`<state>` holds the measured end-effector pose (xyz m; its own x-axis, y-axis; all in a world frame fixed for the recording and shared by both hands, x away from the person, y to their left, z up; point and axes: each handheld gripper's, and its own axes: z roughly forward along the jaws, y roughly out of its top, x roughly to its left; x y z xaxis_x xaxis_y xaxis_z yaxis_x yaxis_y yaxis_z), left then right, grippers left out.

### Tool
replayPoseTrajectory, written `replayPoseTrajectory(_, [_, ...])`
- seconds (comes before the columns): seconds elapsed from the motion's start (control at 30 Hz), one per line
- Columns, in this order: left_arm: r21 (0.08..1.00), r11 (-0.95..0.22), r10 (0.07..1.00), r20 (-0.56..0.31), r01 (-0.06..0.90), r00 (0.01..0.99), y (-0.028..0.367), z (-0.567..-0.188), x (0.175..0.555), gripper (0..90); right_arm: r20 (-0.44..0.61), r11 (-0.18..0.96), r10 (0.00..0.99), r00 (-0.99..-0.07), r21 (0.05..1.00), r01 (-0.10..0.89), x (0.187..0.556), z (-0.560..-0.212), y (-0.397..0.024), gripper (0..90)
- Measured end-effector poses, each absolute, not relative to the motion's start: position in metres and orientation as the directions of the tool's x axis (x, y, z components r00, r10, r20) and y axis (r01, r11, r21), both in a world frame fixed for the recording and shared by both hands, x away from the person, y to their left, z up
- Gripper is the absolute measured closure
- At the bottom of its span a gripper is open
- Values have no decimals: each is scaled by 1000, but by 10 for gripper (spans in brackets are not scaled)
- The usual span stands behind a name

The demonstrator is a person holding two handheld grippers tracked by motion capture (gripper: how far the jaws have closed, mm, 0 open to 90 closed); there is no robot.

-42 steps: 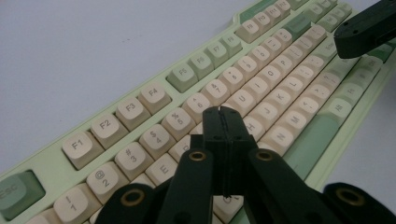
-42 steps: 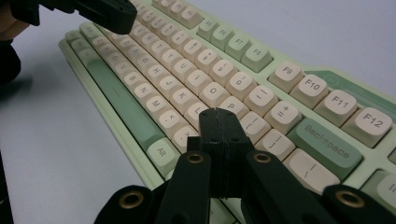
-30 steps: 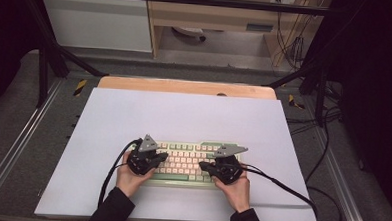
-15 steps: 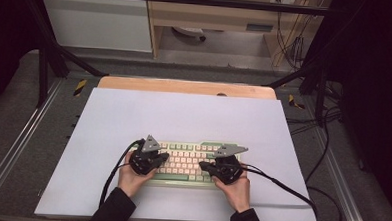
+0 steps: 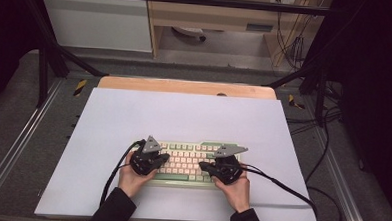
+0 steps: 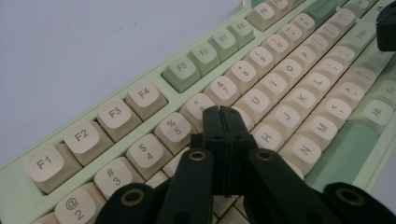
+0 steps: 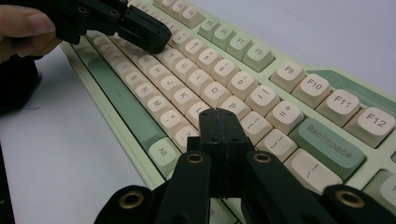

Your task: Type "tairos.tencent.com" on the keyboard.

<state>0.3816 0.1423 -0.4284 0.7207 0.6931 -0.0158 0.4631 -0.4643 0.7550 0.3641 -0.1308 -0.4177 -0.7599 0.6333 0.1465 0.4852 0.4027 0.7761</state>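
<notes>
Both claws are sitting closed and empty over the keyboard (image 5: 189, 163), which is lying low in the frame's centre with its long axis running left to right. The left gripper (image 6: 223, 114) is hovering above the keys near 6 and Y, and the right gripper (image 7: 219, 116) is poised by P, so each is nearer its own half.
</notes>
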Motion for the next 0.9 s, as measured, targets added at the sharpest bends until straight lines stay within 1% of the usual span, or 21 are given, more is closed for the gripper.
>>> replayPoseTrajectory(0.4, [780,-435,691,-30,449,722,154,-416,374,900,145,399,633,-760,781,480,363,-416,-131,900])
replayPoseTrajectory(0.9, [776,-421,728,-20,469,686,174,-414,376,900,148,402,632,-761,777,485,363,-418,-130,900])
